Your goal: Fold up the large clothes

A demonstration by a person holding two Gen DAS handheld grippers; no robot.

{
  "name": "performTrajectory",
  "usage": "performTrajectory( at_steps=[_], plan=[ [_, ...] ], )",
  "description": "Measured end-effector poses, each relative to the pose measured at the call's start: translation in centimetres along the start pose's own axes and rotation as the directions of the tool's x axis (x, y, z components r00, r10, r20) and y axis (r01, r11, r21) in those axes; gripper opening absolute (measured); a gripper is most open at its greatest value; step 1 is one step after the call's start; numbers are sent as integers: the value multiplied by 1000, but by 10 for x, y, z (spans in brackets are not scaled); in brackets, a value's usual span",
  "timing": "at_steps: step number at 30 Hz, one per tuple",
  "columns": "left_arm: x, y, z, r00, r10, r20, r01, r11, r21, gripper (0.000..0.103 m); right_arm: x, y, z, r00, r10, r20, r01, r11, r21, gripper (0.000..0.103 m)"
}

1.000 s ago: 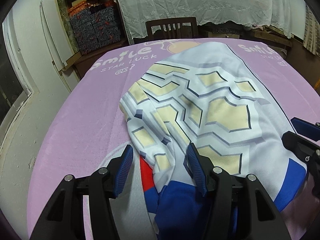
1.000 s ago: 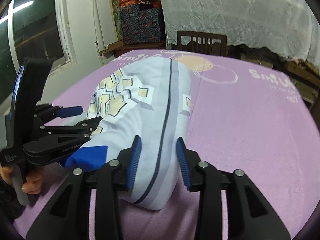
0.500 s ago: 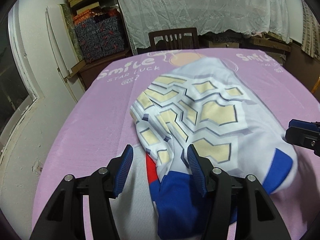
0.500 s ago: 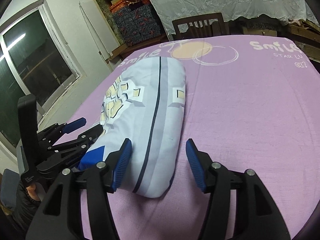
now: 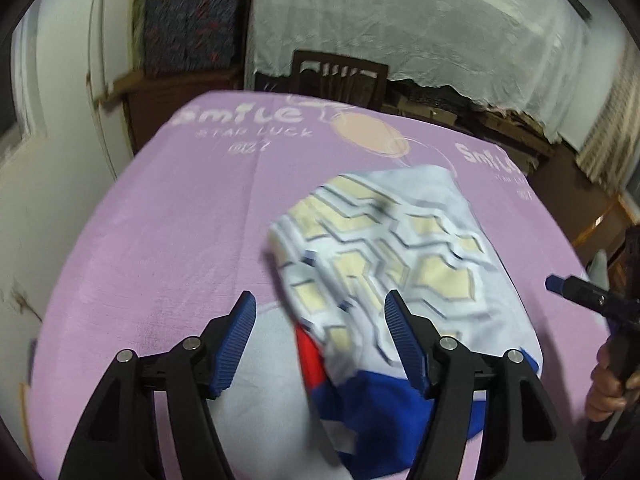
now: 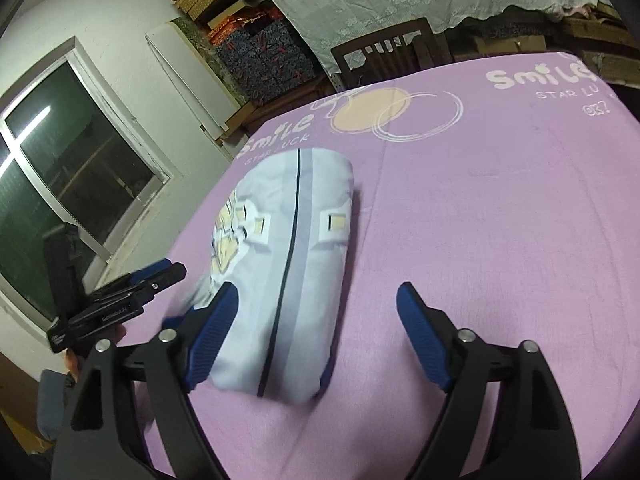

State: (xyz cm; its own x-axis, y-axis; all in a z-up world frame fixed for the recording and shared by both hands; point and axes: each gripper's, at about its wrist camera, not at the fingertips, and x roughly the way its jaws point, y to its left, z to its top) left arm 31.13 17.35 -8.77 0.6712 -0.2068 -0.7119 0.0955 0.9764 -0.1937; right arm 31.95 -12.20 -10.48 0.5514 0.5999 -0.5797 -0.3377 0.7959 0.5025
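Folded garment on lilac tablecloth, seemingly flat

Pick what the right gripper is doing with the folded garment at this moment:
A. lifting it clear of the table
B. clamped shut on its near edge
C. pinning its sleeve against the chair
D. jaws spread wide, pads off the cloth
D: the right gripper has just been opening, and its blue pads stand wide, pressing on nothing, while the folded garment lies flat on the purple tablecloth.
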Motion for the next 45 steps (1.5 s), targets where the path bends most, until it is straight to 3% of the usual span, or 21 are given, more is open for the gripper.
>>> performTrajectory(
  at_steps=[5,13,19,29,31,35,38,45],
  plan=[
    [28,27,-1,983,-152,-107,136,980,-144,68,15,-7,14,999,33,-38,-31,999,40,82],
    [60,20,-1,952,-254,-170,229,961,-154,68,56,-16,24,988,93,-121,-80,991,107,82],
    [64,20,-2,947,-285,-147,262,952,-157,69,95,-14,22,967,165,-195,-137,979,152,85],
    [65,17,-5,935,-334,-121,313,935,-167,70,122,9,24,962,199,-187,-185,979,90,89],
    [65,12,-6,939,-323,-120,305,940,-152,70,122,11,21,964,193,-185,-184,981,68,87],
    [67,7,-4,926,-357,-122,334,926,-176,66,119,13,19,962,208,-179,-197,977,79,65],
    [63,0,-3,928,-355,-115,334,928,-166,65,113,10,20,955,249,-162,-231,965,120,55],
    [44,-12,3,941,-331,-66,322,939,-120,64,94,10,24,923,366,-116,-336,917,215,46]
  ],
)
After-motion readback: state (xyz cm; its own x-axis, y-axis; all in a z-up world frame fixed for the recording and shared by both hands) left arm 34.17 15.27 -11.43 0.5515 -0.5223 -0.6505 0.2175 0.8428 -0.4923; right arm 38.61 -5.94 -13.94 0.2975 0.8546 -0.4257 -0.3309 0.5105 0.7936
